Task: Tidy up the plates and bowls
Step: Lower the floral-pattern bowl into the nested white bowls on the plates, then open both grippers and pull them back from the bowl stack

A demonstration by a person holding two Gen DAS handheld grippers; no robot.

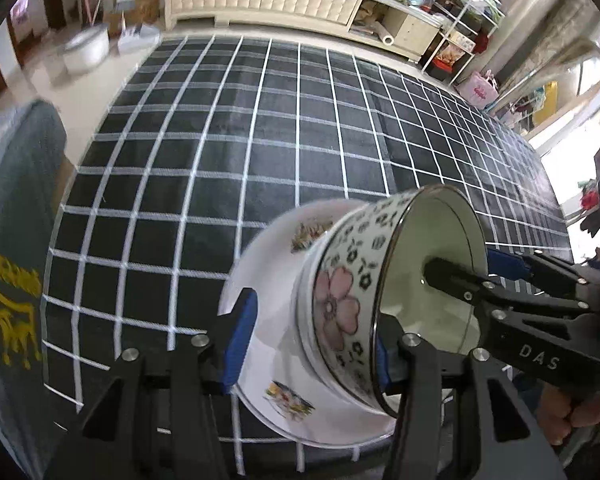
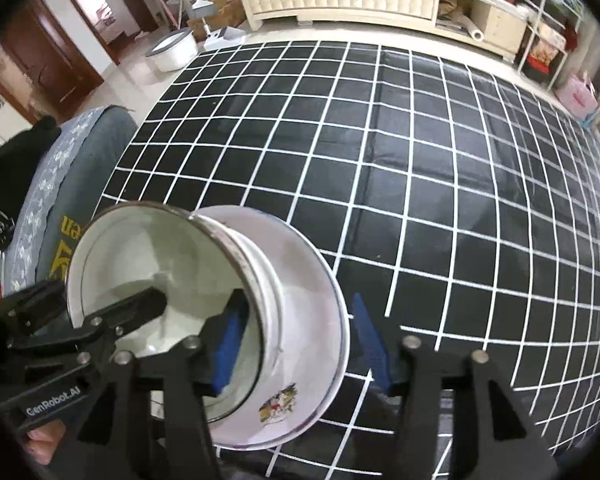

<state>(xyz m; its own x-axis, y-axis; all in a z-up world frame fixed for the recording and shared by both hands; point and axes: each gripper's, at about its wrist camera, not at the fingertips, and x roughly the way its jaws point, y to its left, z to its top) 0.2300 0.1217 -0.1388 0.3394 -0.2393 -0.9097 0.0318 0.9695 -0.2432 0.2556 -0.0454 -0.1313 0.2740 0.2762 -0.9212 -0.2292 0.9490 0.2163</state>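
Observation:
A bowl (image 1: pixel 340 304) with pink flowers and a dark rim sits nested in a white plate (image 1: pixel 276 248) printed with small flower sprays. The stack is tipped steeply over the checked tablecloth (image 1: pixel 260 140). My left gripper (image 1: pixel 311 352) is shut on the stack, one blue pad behind the plate and the other inside the bowl's rim. In the right wrist view my right gripper (image 2: pixel 300 346) is open and straddles the bowl (image 2: pixel 140 256) and plate (image 2: pixel 312 320). Its left pad is inside the bowl and its right pad stands clear of the plate's rim. One of the left gripper's fingers (image 2: pixel 140 308) reaches into the bowl.
A chair with a grey-blue cushion (image 2: pixel 80 160) stands off the table's left edge. Past the far edge are a cream cabinet (image 1: pixel 260 0), a white basin (image 2: pixel 172 52) on the floor and cluttered shelves (image 1: pixel 460 40). A person's hand (image 1: pixel 572 412) holds the right gripper.

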